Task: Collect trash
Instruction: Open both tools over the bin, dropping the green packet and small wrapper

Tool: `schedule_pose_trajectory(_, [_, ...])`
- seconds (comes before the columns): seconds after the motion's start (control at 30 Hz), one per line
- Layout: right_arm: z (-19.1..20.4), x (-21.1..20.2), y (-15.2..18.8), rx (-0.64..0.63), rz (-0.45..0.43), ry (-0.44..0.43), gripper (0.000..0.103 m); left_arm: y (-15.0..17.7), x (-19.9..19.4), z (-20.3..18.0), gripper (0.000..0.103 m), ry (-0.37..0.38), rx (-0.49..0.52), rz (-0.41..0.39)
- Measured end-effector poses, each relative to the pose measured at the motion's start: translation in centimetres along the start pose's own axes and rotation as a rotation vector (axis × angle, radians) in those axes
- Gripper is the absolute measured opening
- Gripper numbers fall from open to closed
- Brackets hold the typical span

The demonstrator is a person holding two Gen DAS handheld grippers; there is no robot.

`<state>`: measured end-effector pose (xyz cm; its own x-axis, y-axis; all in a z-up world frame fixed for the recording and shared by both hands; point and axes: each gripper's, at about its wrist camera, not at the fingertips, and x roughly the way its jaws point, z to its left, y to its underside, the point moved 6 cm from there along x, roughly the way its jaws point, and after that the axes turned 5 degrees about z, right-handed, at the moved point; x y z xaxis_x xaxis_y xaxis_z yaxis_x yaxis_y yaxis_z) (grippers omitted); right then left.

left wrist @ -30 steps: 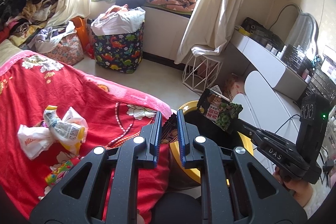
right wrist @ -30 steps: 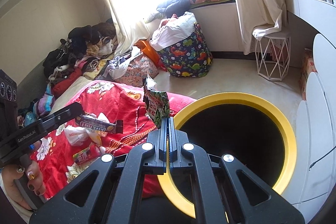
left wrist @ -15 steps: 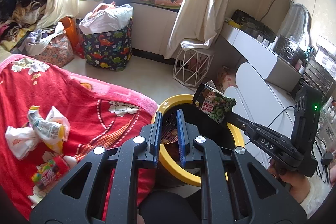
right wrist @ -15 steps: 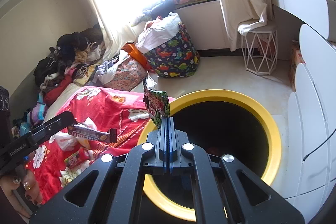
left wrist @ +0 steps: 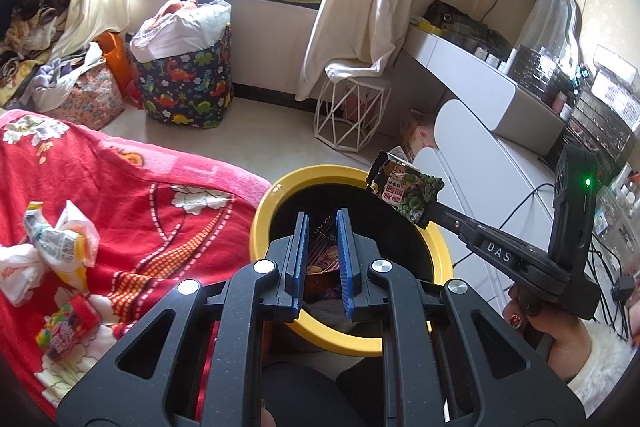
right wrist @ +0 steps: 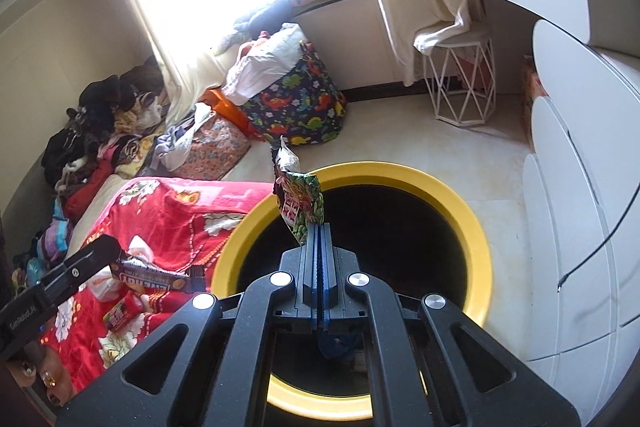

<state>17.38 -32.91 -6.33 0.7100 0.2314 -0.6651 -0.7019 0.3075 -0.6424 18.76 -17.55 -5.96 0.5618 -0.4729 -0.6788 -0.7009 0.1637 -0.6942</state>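
- Left claw (left wrist: 322,217), bottom centre of its own view: jaws a narrow gap apart, pinching a brown bar wrapper (right wrist: 152,277) edge-on between the blue pads, right above the bin's near side.
- Right claw (right wrist: 318,227): jaws pressed together on the lower edge of a green snack bag (right wrist: 300,203), which stands up over the left part of the rim.
- Yellow-rimmed bin (right wrist: 460,199), mid-frame, against the red blanket (left wrist: 140,195).
- On the blanket, lower left: crumpled bags (left wrist: 56,247) and a candy pack (left wrist: 66,327).
- Farther back: dinosaur-print basket (left wrist: 188,87), wire stool (left wrist: 352,115).
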Motion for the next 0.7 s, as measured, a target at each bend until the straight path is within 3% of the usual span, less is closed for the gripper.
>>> schedule_pose_trajectory(0.47, [-2.9, 1.3, 1.0, 0.057, 0.079, 0.034, 0.002, 0.4, 4.5, -1.7, 0.014, 0.013, 0.019, 0.063])
schedule_pose_trajectory(0.5, [-3.1, 1.5, 1.0, 0.064, 0.087, 0.037, 0.004, 0.4, 5.0, -1.7, 0.02, 0.013, 0.013, 0.067])
schedule_pose_trajectory(0.53, [-3.5, 1.7, 1.2, 0.073, 0.098, 0.046, 0.007, 0.4, 5.2, -1.6, 0.039, 0.016, 0.003, 0.072])
schedule_pose_trajectory(0.57, [-3.7, 1.8, 1.2, 0.083, 0.109, 0.051, 0.018, 0.4, 5.5, -1.3, 0.053, 0.019, -0.011, 0.076])
schedule_pose_trajectory(0.6, [-3.9, 1.9, 1.2, 0.094, 0.116, 0.051, 0.03, 0.4, 5.7, -1.1, 0.055, 0.021, -0.024, 0.08])
schedule_pose_trajectory(0.63, [-4.3, 2.0, 1.4, 0.108, 0.121, 0.052, 0.034, 0.5, 5.7, -0.8, 0.057, 0.015, -0.031, 0.082])
schedule_pose_trajectory(0.7, [-4.6, 2.0, 1.4, 0.118, 0.124, 0.061, 0.037, 0.7, 5.5, -0.4, 0.073, -0.008, -0.037, 0.078])
